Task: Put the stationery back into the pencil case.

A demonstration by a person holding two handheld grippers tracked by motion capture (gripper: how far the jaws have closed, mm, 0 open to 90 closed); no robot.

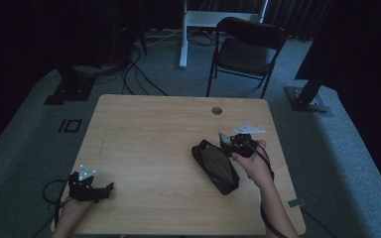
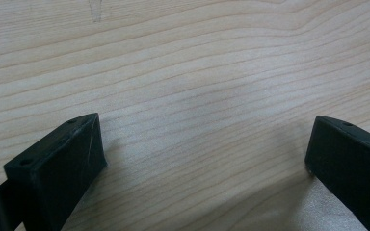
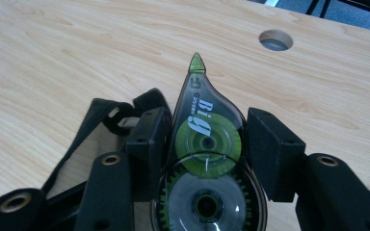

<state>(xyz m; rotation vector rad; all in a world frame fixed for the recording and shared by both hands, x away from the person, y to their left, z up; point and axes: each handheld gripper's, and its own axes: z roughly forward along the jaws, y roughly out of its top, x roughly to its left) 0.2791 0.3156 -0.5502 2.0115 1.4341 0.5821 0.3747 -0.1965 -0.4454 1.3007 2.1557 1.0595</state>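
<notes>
Right gripper [image 3: 202, 144] is clamped on a correction tape dispenser [image 3: 207, 159], its two black jaws pressing the clear, green-geared body from either side. The dispenser's long axis runs straight ahead along the jaws, with the green tip pointing away from the hand toward the round cable hole [image 3: 275, 40] in the counter [image 3: 53, 57]. In the high view this gripper [image 1: 228, 140] sits at the upper right end of a black pencil case [image 1: 215, 166], which lies slantwise on the counter [image 1: 149, 148], one end toward the person and the other toward the gripper. The case lies just below and to the left of the held dispenser, so the right hand is by far the nearer one to it. Its mouth seems to gape at the gripper's end, though the dim light makes that hard to confirm, and what is inside cannot be made out. Left gripper [image 2: 204, 159] rests well apart near the counter's near left corner, jaws spread wide over bare wood, holding nothing.
</notes>
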